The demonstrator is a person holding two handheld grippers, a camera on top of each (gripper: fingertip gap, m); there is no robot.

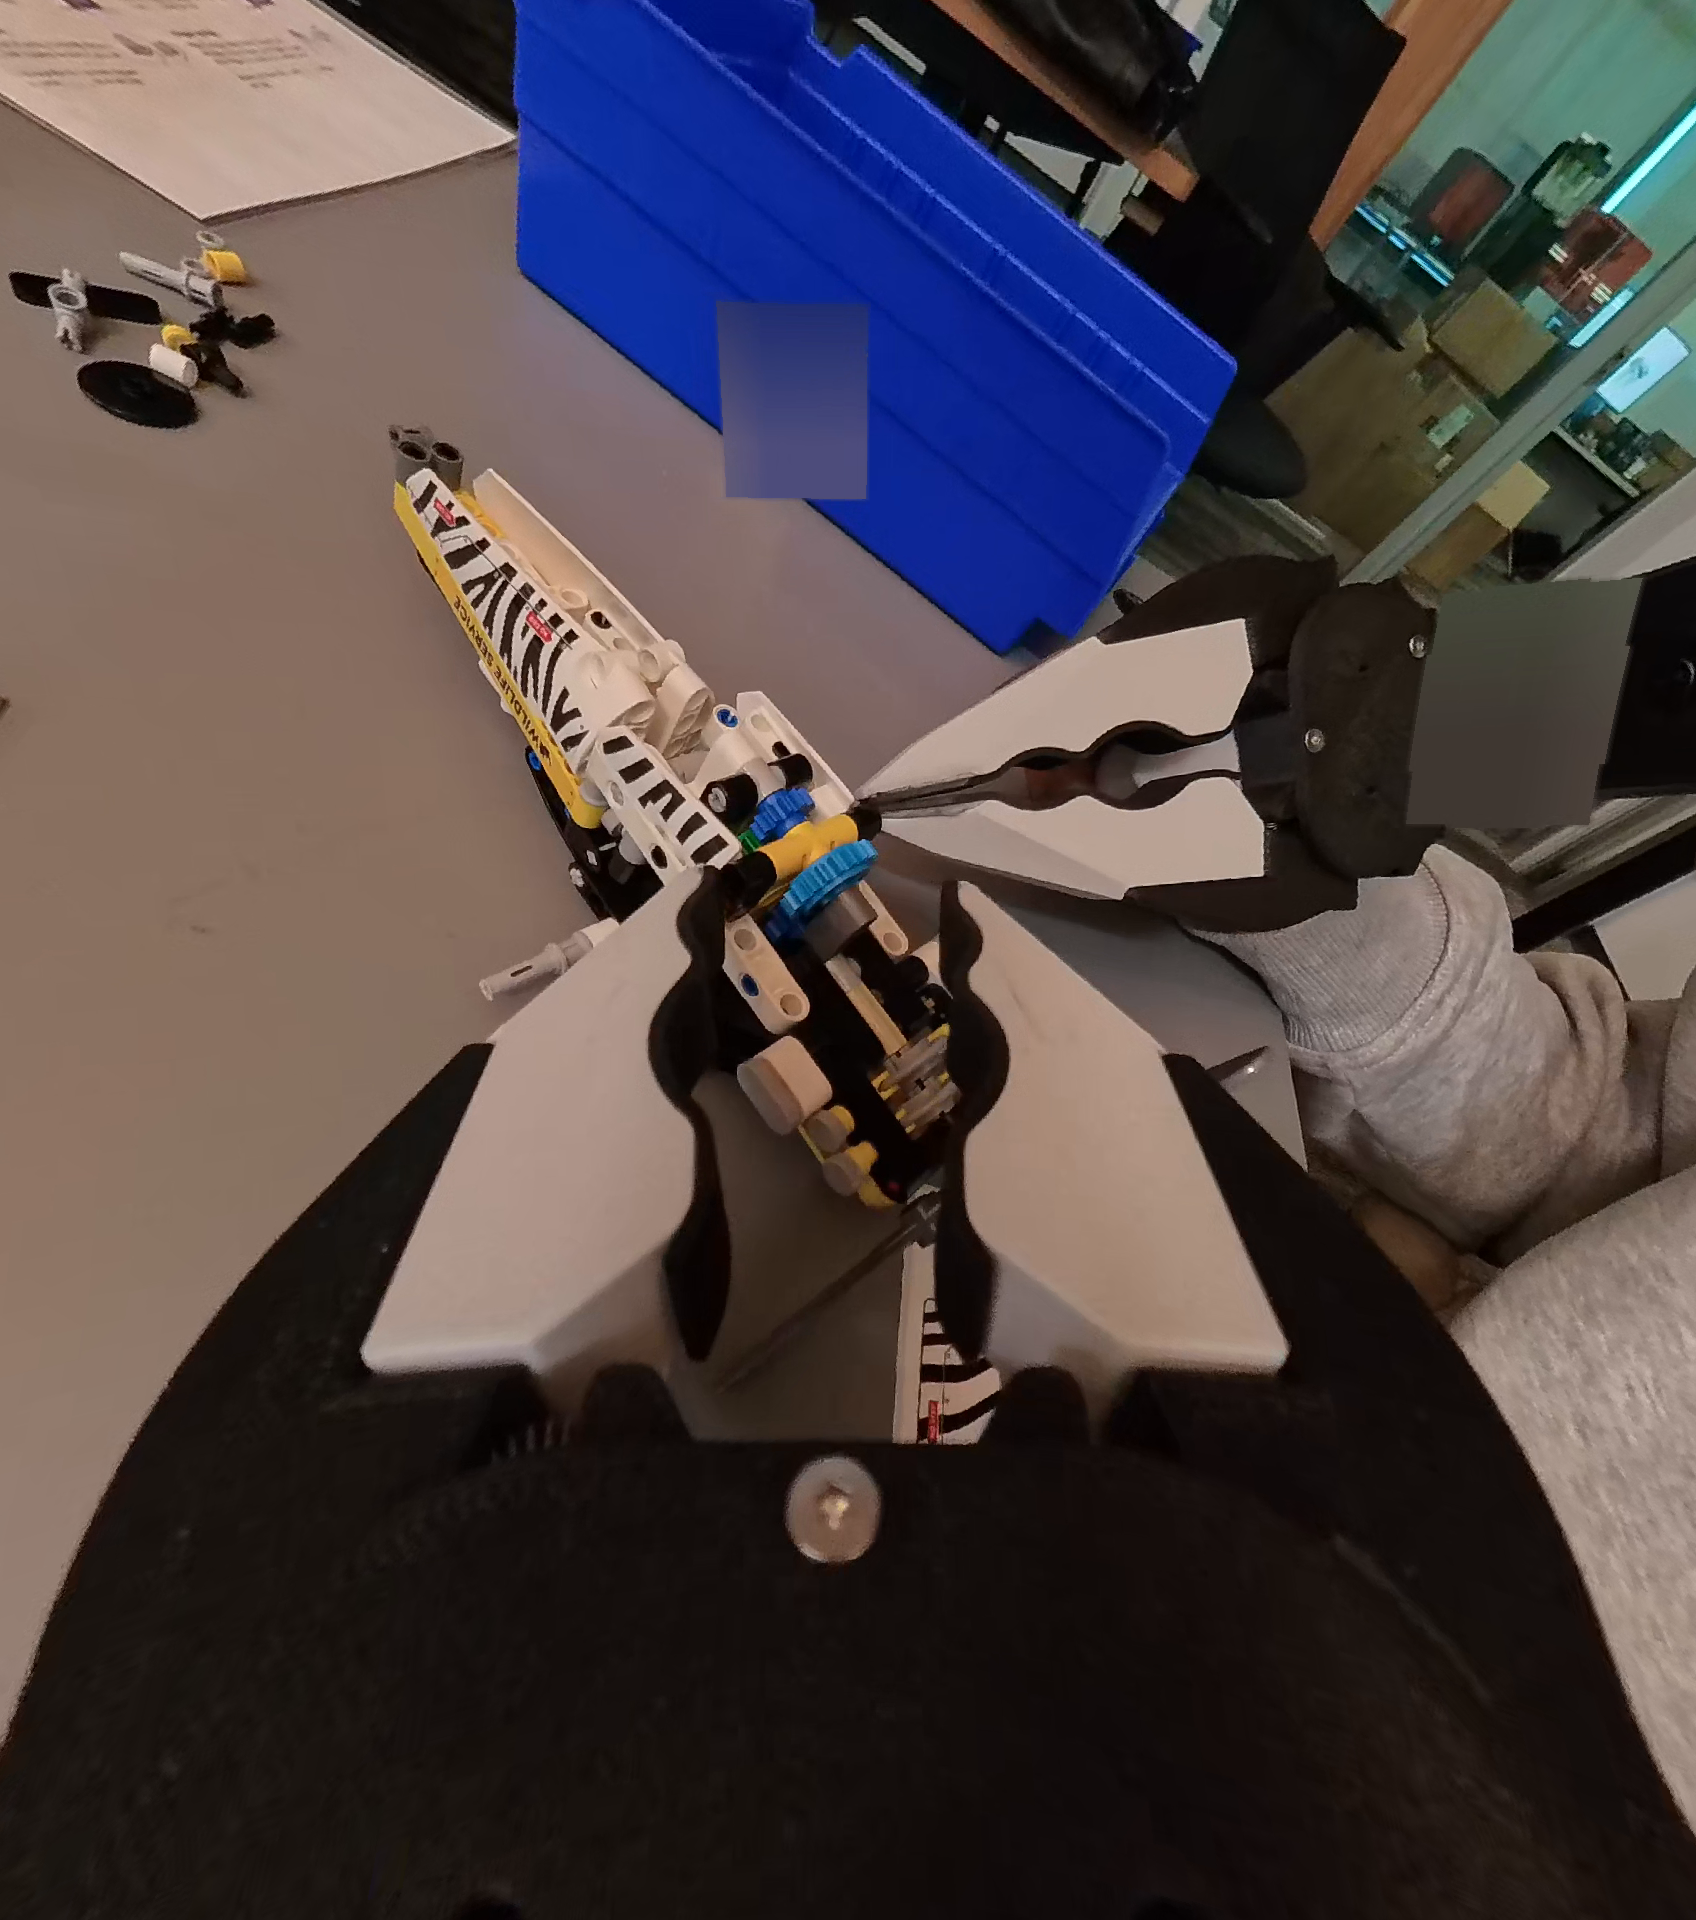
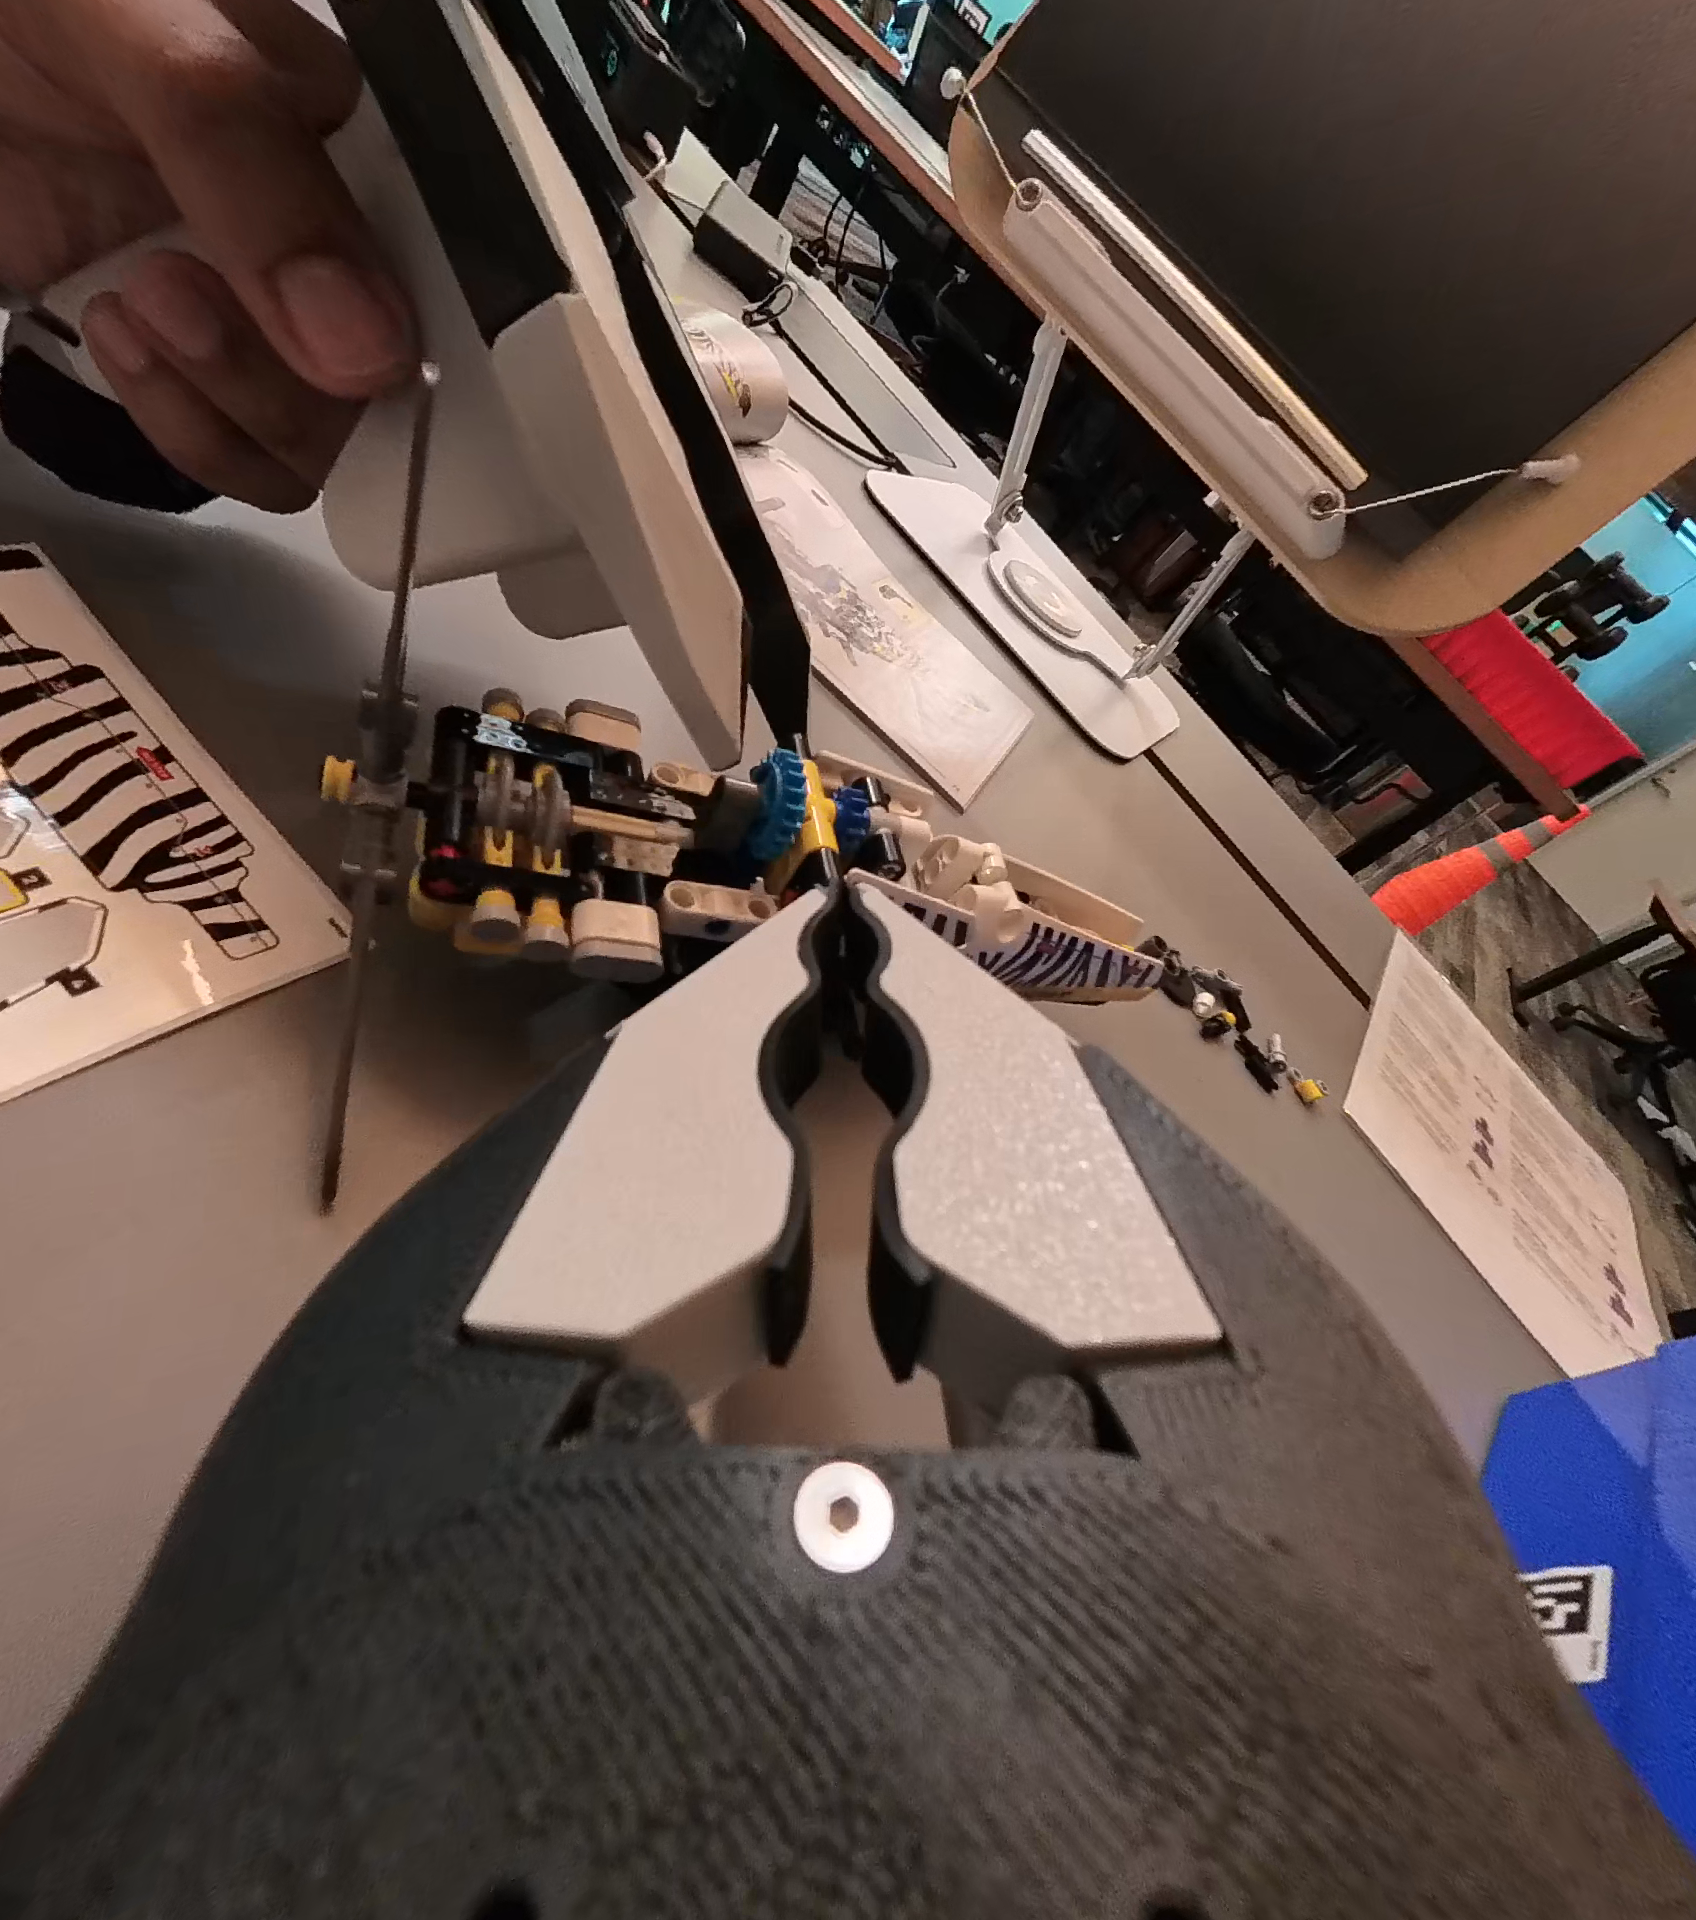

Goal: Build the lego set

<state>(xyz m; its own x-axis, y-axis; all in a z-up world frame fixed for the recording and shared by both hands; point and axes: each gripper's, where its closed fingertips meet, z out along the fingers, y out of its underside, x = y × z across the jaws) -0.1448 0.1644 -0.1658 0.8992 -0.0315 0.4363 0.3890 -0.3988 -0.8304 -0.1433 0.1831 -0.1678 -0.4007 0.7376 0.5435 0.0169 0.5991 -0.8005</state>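
Observation:
The lego model [image 1: 553, 644] lies on the grey table [image 1: 200, 935], with a zebra-striped white and yellow tail, blue gears [image 1: 828, 878] and a black and yellow chassis. My left gripper [image 1: 833, 904] is shut on the chassis [image 1: 875, 1070], one finger on each side. It comes down from above in the right wrist view [image 2: 719, 665]. My right gripper [image 2: 839, 896] is shut, its tips pinched on a small black pin [image 1: 865, 827] at the end of a yellow connector [image 1: 802, 847] beside the gears. It reaches in from the right in the left wrist view [image 1: 870, 816].
Loose small parts [image 1: 158, 322] lie at the far left, and also show in the right wrist view [image 2: 1239, 1029]. A blue bin [image 1: 823, 260] stands behind the model. A sticker sheet [image 2: 96, 810], an instruction booklet [image 2: 906, 665] and a printed paper [image 2: 1509, 1174] lie around. A monitor stand [image 2: 1031, 582] stands behind. Only a small space, under 4 cm, lies between the two pairs of fingers.

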